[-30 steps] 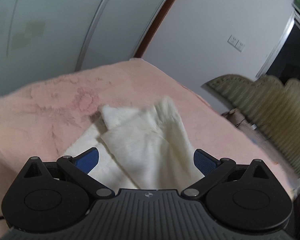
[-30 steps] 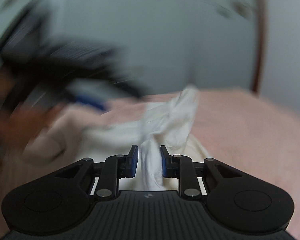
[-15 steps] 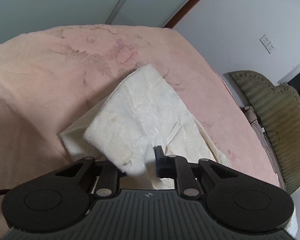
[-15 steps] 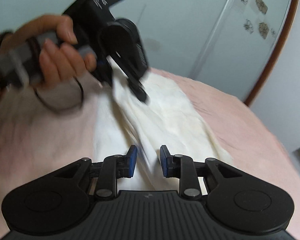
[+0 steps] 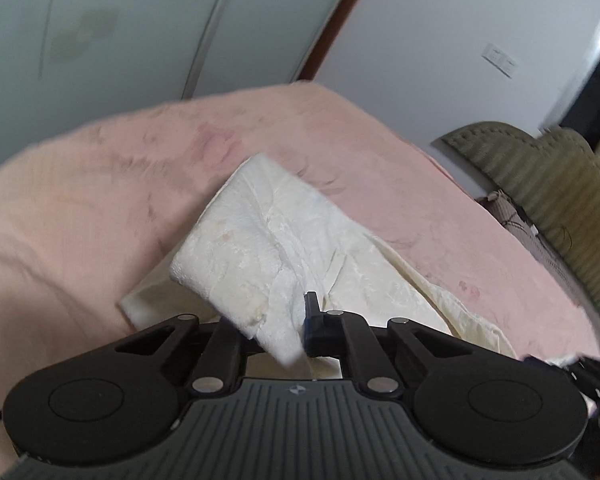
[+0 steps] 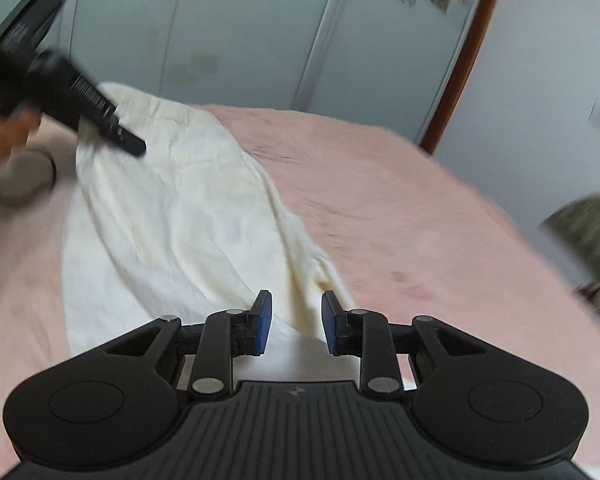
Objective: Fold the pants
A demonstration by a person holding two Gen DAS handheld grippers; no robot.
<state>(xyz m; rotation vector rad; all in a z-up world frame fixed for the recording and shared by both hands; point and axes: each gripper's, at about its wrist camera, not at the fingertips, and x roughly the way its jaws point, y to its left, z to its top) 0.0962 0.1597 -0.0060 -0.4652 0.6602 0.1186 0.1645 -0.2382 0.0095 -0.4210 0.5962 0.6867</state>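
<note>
Cream-white pants (image 5: 284,240) lie on a pink bed cover (image 5: 100,208), partly folded over themselves. My left gripper (image 5: 276,320) is shut on a folded edge of the pants and holds it lifted; the cloth hides the left finger. In the right wrist view the pants (image 6: 172,216) stretch from the upper left down to my right gripper (image 6: 296,316), whose blue pads stand slightly apart with cloth lying between and under them. The left gripper also shows in the right wrist view (image 6: 136,148), at the top left, held by a hand and pinching the far end.
The pink cover (image 6: 400,216) spreads to the right of the pants. A pale wardrobe with sliding doors (image 5: 140,28) stands behind the bed. An olive padded headboard (image 5: 540,176) and a white wall with sockets are at the right.
My right gripper's jaws have opened a little wider around the cloth. My left gripper, shut on the pants edge since half a second ago, has lifted and tilted, and the view has swung.
</note>
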